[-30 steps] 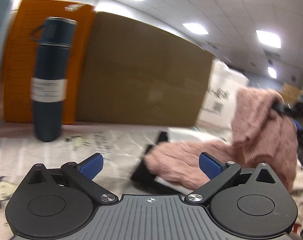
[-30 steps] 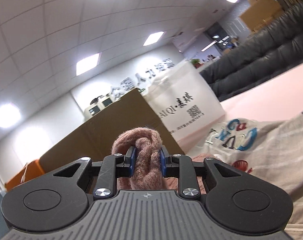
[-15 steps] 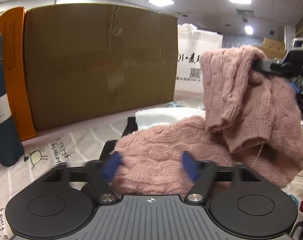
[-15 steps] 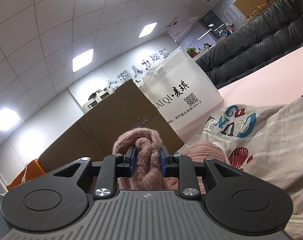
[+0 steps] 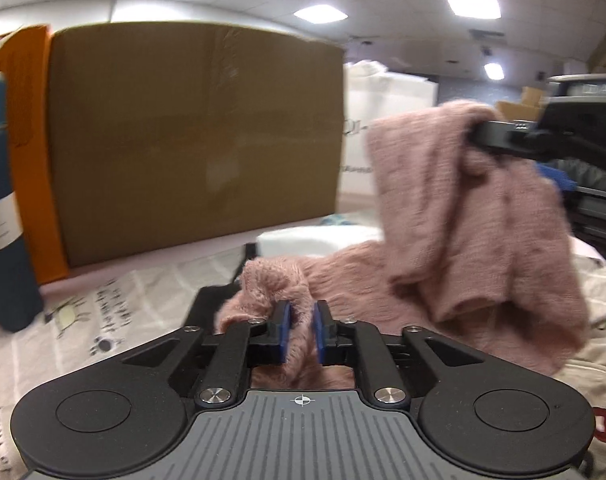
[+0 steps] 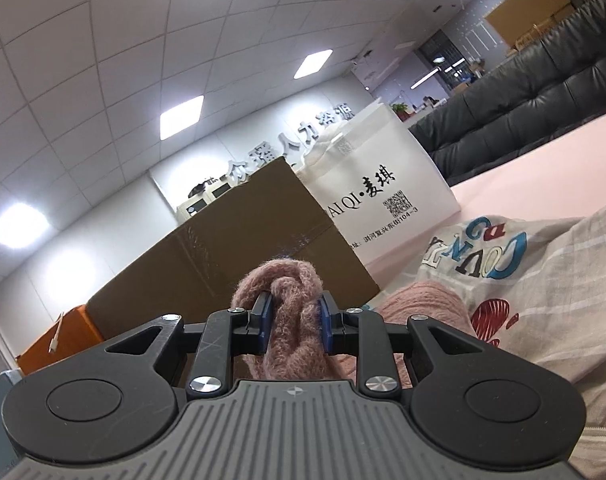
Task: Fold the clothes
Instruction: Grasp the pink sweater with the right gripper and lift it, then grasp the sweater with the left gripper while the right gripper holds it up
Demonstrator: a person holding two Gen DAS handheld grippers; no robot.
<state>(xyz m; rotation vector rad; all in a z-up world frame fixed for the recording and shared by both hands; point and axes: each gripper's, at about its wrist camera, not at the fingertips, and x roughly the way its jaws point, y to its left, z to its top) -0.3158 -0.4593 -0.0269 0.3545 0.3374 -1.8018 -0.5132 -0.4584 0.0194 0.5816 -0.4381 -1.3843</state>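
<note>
Left gripper (image 5: pixel 301 330) closing on a bunched fold of the pink knit sweater (image 5: pixel 455 248), blue pads (image 5: pixel 283 332) already pressing the wool from both sides, low over the table. Right gripper (image 6: pixel 294 326) clamped tight on another twisted bunch of the same sweater (image 6: pixel 287 304), held up higher, so that in the left wrist view the knit hangs down in a heavy drape from the black fingers at upper right to the part lying on the table. Under the lying part, a black flat thing (image 5: pixel 207 304) and, behind it, folded white cloth (image 5: pixel 319 238); what the black thing is, cannot tell. Spread over the table, a pale printed cloth (image 6: pixel 551 280) with grey stripes, a red heart, and large blue and red letters seen upside down, apparently "COUNTRY" but partly creased out of sight. Behind the sweater, a big brown cardboard box (image 5: pixel 195 136) standing upright, sealed with clear tape, no readable print. To its right, a white bag (image 6: pixel 383 184) marked "AI QI·麦琪" in black, first letters hidden by the box, with a QR code and small lines of address text ending "104-3". On the far wall, raised silver characters reading partly "人力资源" (image 6: pixel 303 140). At far left, a dark blue flask (image 5: pixel 3 208) with a white label, writing too blurred to read, beside an orange box (image 5: pixel 27 120).
</note>
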